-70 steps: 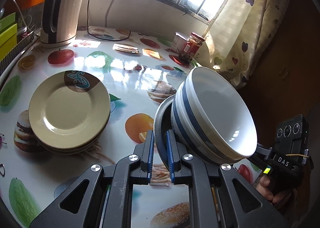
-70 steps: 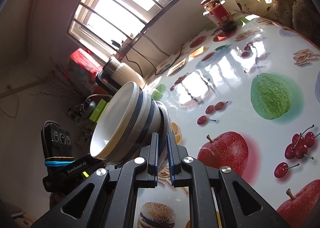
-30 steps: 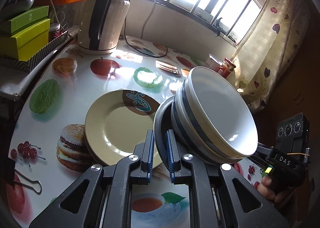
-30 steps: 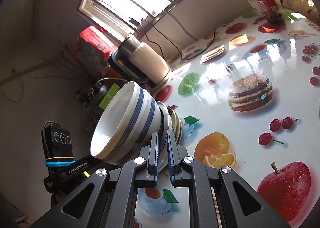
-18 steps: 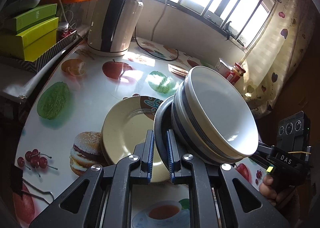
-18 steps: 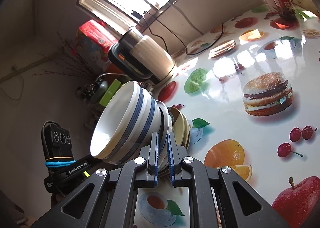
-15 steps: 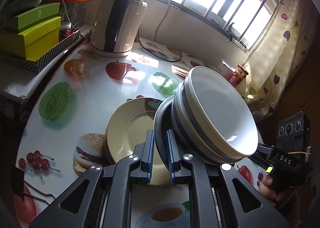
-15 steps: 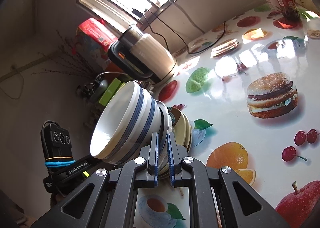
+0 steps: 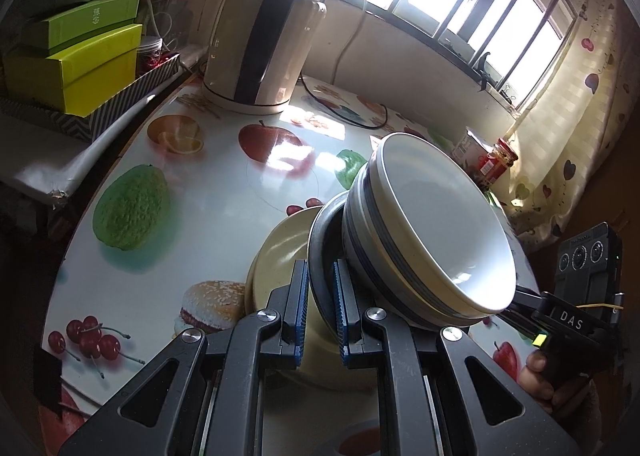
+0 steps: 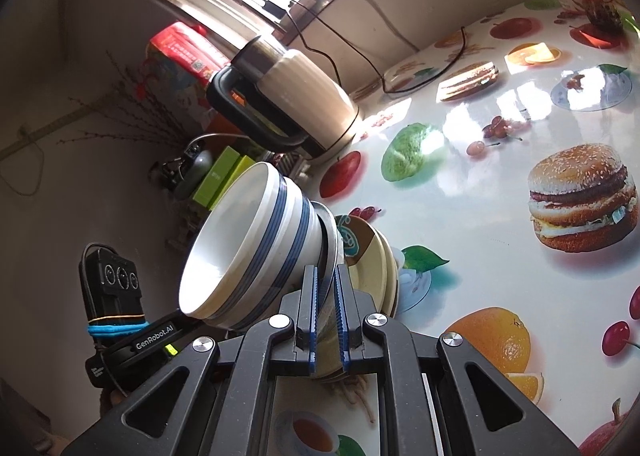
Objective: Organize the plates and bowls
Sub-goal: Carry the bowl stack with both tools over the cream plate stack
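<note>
Both grippers are clamped on the same load: the left gripper (image 9: pixel 322 302) and the right gripper (image 10: pixel 329 312) each pinch opposite rims of a grey plate (image 9: pixel 320 240) that carries two nested blue-striped bowls (image 9: pixel 432 228), held tilted in the air between the two hands. The load hangs just over a stack of cream plates (image 9: pixel 276 268) resting on the fruit-print table (image 9: pixel 192 196) — so the plates appear gathered already, and what seems left is lowering the grey plate and its bowls onto that stack and letting go. Whether it touches the stack yet cannot be told.

The left wrist view looks into the white inside of the top bowl and takes in green boxes (image 9: pixel 80 60) beside the kettle (image 9: pixel 268 36). Only the right wrist view shows the bowls' striped outer walls, the patterned face of the top cream plate and the stack's layered edge.
</note>
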Motion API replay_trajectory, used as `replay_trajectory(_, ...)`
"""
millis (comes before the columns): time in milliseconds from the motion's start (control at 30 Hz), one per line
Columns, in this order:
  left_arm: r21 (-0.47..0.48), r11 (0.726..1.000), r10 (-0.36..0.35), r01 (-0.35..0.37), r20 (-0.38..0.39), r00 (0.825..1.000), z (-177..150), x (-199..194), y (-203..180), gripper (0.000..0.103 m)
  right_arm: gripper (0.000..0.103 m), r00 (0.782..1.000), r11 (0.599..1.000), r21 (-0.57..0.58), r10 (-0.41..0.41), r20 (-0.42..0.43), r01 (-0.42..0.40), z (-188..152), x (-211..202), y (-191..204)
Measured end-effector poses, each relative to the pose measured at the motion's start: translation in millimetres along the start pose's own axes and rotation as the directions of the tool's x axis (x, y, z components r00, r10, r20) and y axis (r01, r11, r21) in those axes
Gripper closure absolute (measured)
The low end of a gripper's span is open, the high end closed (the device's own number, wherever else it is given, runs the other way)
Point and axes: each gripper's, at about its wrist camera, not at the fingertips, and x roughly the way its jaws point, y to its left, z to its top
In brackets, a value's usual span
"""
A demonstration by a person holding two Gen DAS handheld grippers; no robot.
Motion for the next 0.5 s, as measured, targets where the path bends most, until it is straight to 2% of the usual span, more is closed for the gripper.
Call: replay_trajectory(500,-0.028,0.999,0.023,-0.024,-0.024,0.999,-0.8,11.3,14.1,0.091,0.093,0.999,1.000,0.010,-0.010,-0.037,0.010,3.3,23.2,-5.6)
